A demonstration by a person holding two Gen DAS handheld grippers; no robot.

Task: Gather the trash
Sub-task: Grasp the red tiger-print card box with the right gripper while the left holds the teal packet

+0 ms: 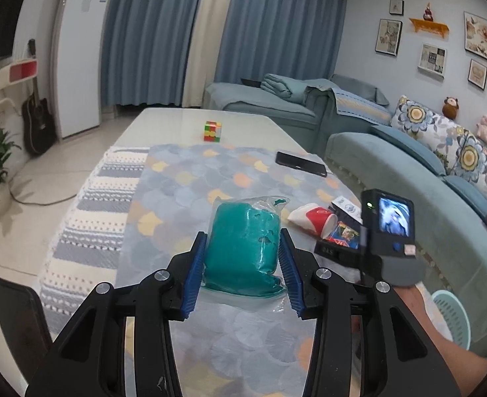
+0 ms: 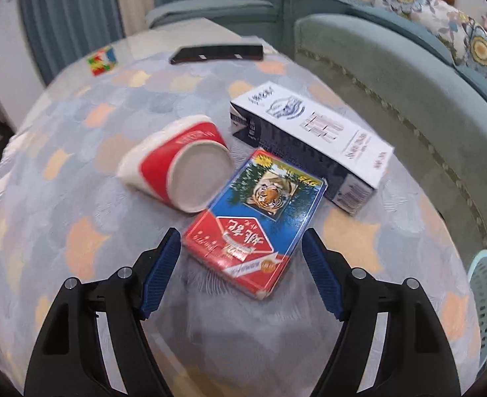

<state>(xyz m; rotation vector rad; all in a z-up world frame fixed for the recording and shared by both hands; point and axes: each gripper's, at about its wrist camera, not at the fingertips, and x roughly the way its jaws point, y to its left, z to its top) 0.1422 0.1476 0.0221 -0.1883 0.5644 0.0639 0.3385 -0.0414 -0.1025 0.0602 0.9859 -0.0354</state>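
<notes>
In the left wrist view, a teal lump in a clear plastic bag lies on the patterned tablecloth. My left gripper has its blue pads on both sides of the bag, touching or nearly touching it. In the right wrist view, a red and blue card box with a tiger picture lies flat. My right gripper is open and straddles its near end without touching. A crushed red and white paper cup lies on its side to the left of the box. A white and navy carton lies behind it.
A black phone and a colour cube lie further back on the table. A pale blue perforated bin stands on the floor at the right, between table and sofa. The right hand's camera unit shows in the left view.
</notes>
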